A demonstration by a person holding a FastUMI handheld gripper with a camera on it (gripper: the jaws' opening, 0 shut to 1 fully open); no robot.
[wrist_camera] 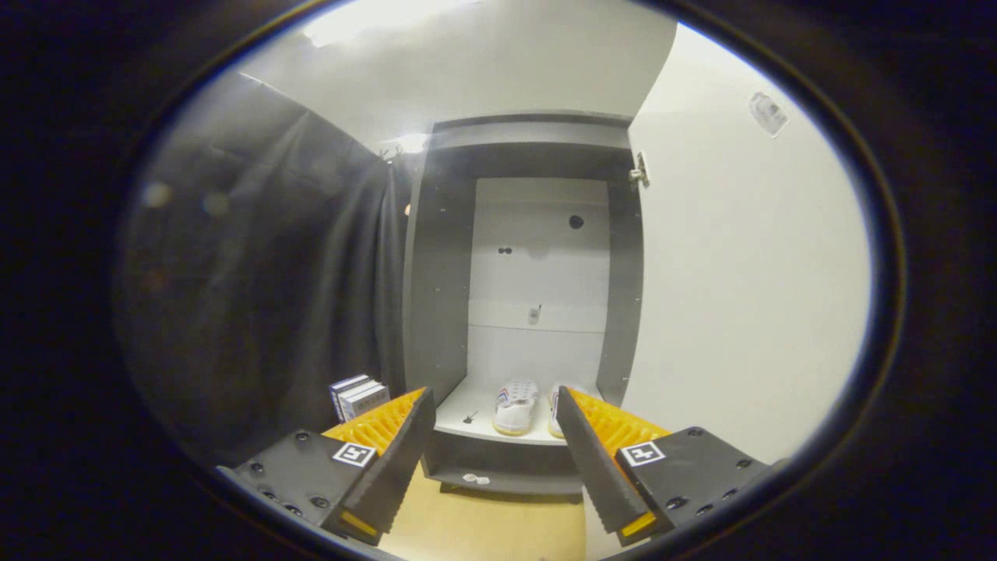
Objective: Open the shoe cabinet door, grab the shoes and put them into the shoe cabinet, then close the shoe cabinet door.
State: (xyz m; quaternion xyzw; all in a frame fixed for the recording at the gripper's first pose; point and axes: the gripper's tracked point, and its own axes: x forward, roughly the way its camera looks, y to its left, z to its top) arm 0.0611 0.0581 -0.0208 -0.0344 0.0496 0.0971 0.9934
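Pale wooden flooring runs along the bottom centre of the frame, up to a tall, boxy shoe cabinet with matte grey sides and a smooth white back panel. Its flat white door stands swung open at right. Two white shoes sit side by side on the bottom shelf. The gripper hangs wide open, its ridged fingers holding nothing. Small boxes lie lower left.

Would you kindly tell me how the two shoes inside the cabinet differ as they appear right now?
The left shoe shows whole between the open gripper fingers; the right shoe is mostly hidden behind the right finger. Stripes show on the left shoe, hardly on the right. Both are white, side by side on the cabinet's bottom shelf.
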